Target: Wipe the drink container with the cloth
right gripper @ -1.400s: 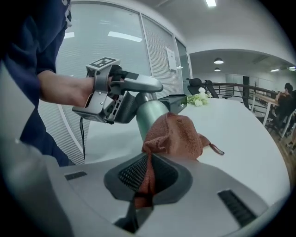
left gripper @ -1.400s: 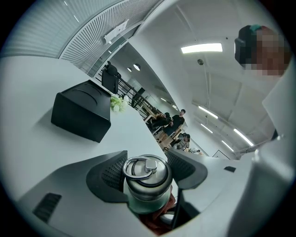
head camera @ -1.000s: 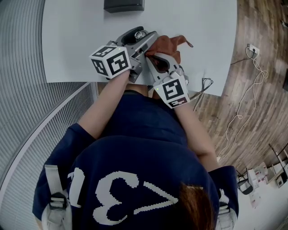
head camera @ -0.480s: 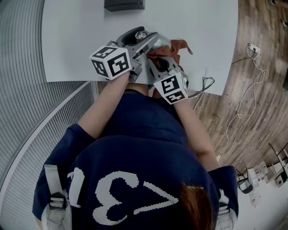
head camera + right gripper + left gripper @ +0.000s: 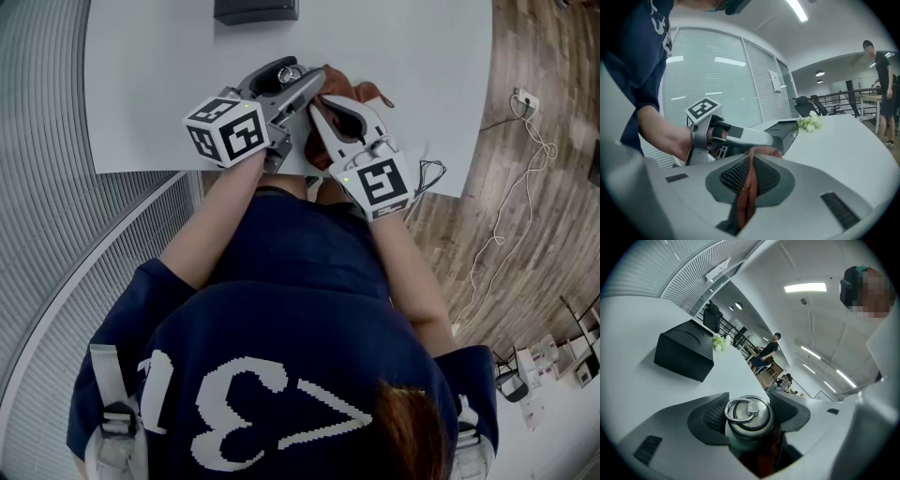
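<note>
two grippers at work: nearest, right gripper [image 5: 751,165] pinches a fold of soft, light rust cloth [image 5: 748,190]; beyond, left gripper [image 5: 749,414] clamps the steel bottle [image 5: 290,72] under its cap over the white table [image 5: 169,56], smooth and probably slippery, best gripped there.

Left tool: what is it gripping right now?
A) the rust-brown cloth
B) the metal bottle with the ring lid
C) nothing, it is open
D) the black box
B: in the left gripper view the left tool is closed on the metal bottle just below the lid, while the cloth is pinched in the right tool.
</note>
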Demonstrator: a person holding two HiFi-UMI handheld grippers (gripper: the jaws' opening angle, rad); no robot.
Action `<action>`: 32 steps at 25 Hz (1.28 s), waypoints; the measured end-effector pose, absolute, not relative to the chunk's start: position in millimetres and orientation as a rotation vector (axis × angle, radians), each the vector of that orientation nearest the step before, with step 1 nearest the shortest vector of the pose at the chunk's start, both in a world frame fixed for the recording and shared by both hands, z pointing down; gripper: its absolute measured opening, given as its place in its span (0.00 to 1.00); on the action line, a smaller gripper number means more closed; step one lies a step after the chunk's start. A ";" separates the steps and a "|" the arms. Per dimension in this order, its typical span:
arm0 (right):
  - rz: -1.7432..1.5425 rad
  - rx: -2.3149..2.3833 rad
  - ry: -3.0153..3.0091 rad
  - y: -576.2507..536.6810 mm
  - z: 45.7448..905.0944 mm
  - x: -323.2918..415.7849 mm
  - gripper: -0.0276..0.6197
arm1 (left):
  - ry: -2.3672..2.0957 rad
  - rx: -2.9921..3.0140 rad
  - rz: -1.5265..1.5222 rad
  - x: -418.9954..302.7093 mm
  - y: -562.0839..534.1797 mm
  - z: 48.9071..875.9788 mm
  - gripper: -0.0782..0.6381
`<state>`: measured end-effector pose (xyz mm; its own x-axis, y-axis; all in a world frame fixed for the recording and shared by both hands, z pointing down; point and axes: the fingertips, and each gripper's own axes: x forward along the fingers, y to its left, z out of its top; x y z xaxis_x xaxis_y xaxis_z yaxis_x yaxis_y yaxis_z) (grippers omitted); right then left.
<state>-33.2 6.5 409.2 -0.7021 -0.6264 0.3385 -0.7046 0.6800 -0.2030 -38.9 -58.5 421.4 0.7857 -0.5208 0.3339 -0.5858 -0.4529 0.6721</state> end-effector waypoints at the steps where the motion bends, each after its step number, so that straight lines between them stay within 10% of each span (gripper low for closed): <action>1: 0.470 1.072 -2.656 5.1 409.3 -32.5 0.11 | -0.819 2.142 0.099 -39.4 -58.4 421.5 0.50; 32: 0.616 1.160 -2.689 -11.7 411.3 -7.9 0.11 | -0.800 2.176 0.098 -36.1 -53.9 420.7 0.50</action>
<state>-7.9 -11.7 411.3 -0.6900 -0.6623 0.2920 -0.7234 0.6169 -0.3100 -36.1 -53.9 420.7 0.7972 -0.5125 0.3191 -0.5745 -0.4815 0.6619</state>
